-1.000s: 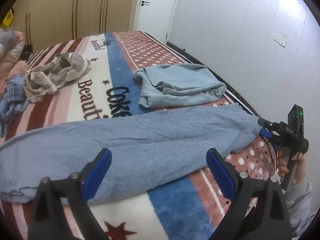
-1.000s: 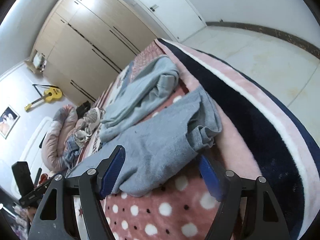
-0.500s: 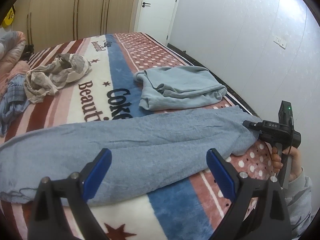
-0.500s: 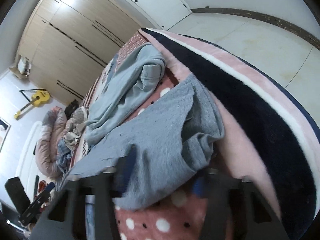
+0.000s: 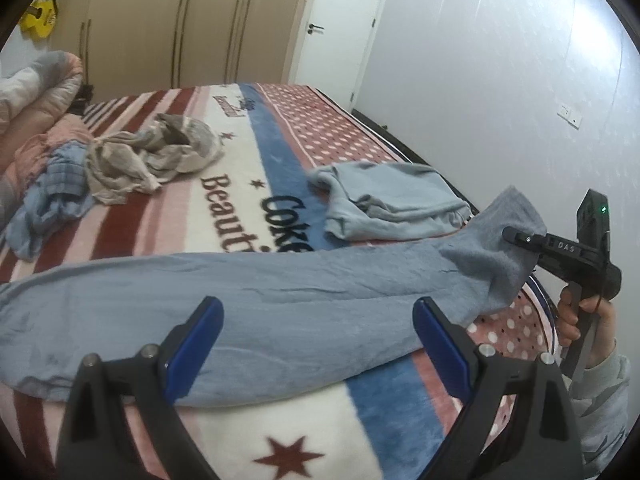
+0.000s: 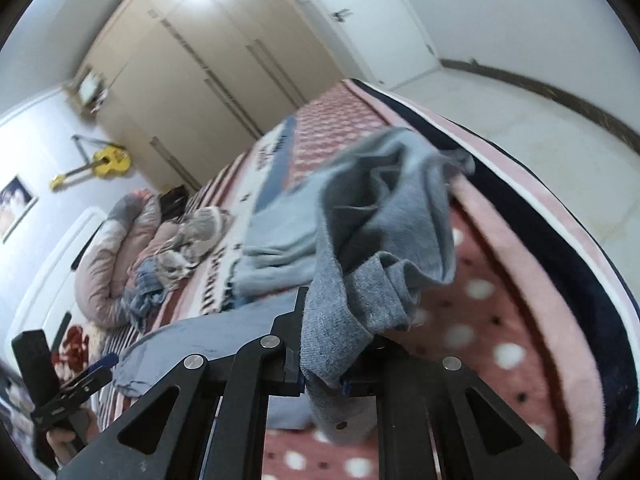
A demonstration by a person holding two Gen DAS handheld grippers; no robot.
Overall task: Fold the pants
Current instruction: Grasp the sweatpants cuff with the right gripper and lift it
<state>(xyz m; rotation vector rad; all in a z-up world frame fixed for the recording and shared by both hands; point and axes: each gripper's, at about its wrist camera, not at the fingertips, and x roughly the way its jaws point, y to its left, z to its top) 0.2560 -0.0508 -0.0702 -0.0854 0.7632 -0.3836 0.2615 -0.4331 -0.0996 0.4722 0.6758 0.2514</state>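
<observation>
Grey-blue pants [image 5: 248,292] lie stretched left to right across the patterned bed blanket [image 5: 240,440]. My left gripper [image 5: 316,344] is open and empty, hovering just in front of the pants' middle. My right gripper [image 6: 320,376] is shut on the right end of the pants [image 6: 360,280] and holds it lifted off the bed. It also shows in the left wrist view [image 5: 516,236], pinching that raised end at the bed's right edge.
A folded light-blue garment [image 5: 392,204] lies behind the pants. A crumpled beige cloth [image 5: 156,156] and a blue plaid cloth [image 5: 52,196] lie at the far left by a rolled quilt [image 6: 116,248]. Floor [image 6: 520,128] runs along the bed's right side.
My right gripper closed on the pants' right end and lifted it off the bed. My left gripper stayed open in about the same place.
</observation>
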